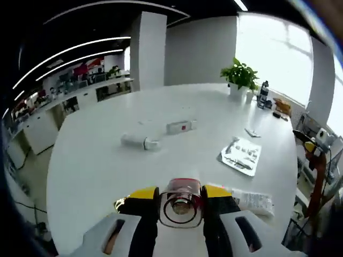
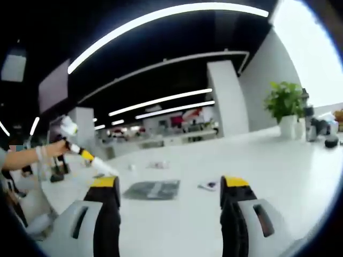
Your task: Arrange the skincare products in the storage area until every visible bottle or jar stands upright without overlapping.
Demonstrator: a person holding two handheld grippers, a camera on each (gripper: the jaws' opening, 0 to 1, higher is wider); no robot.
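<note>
My left gripper (image 1: 182, 194) is shut on a small clear jar (image 1: 182, 206) with a red band, held end-on between the yellow-tipped jaws above the near edge of the white table (image 1: 107, 171). Farther out lie a white tube (image 1: 140, 141) on its side and a white box with a red mark (image 1: 181, 126). A printed sachet pack (image 1: 241, 155) lies flat to the right. My right gripper (image 2: 170, 184) is open with nothing between its jaws, low over the table. The sachet pack (image 2: 153, 189) lies ahead of it. The left gripper (image 2: 88, 158) enters from the left, held by a hand.
A potted plant (image 1: 240, 77) and dark bottles (image 1: 262, 95) stand at the table's far right edge. A clear wrapped item (image 1: 253, 201) lies beside my left jaws, and a small flat piece (image 1: 252, 132) is beyond the sachets. The plant (image 2: 284, 101) is also far right.
</note>
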